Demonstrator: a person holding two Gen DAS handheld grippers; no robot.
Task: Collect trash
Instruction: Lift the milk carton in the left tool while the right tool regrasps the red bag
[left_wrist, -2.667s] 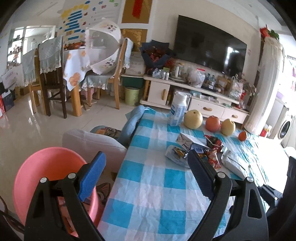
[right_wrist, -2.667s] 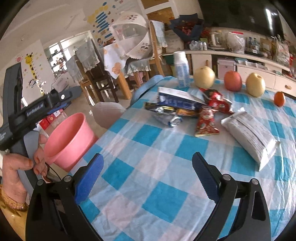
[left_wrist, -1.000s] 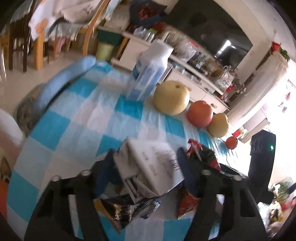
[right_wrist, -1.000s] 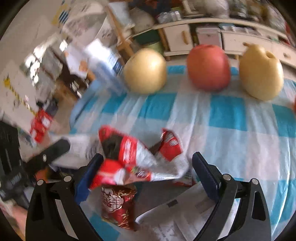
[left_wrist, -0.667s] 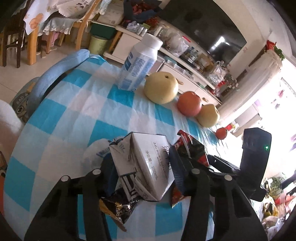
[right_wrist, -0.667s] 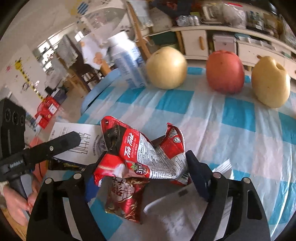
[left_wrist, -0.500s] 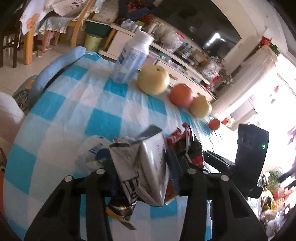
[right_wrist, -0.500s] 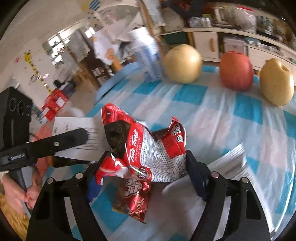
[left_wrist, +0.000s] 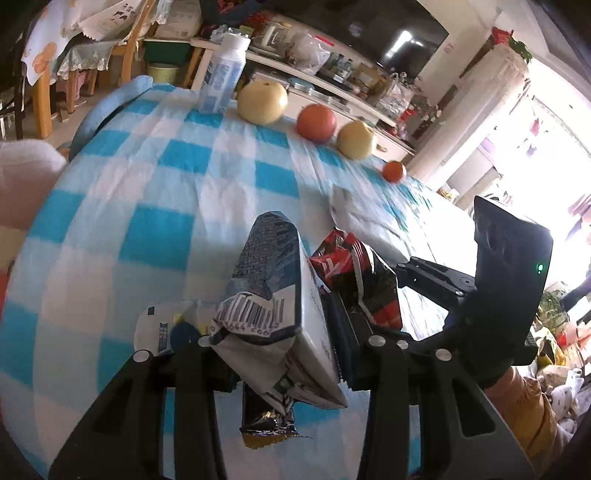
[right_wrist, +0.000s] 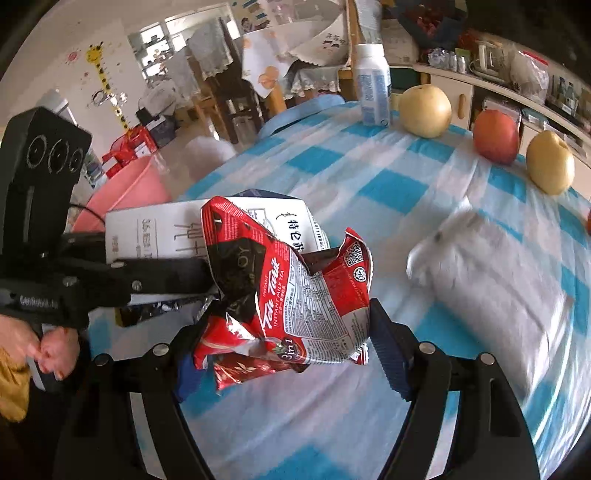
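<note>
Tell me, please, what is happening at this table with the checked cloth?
A person is clearing rubbish with two handheld grippers. The left gripper clamps a flattened white-and-blue drink carton, its jaws closing on it. The right gripper holds a crumpled red milk-tea wrapper. Both are lifted off the blue-and-white checked tablecloth; a pink plastic basin waits beside the table.

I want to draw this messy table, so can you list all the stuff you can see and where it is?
carton: 1, white and blue, in the left gripper
snack bags: at least 2, red, in the right gripper
dark wrapper: 1, hanging under the carton
white packet: 1, blurred, on the tablecloth
bottle: 1, white and blue, far edge
fruits: 4, yellow, red, yellow, orange, far edge
basin: 1, pink, beside the table
left gripper: closing on the carton
right gripper: holding the bags
</note>
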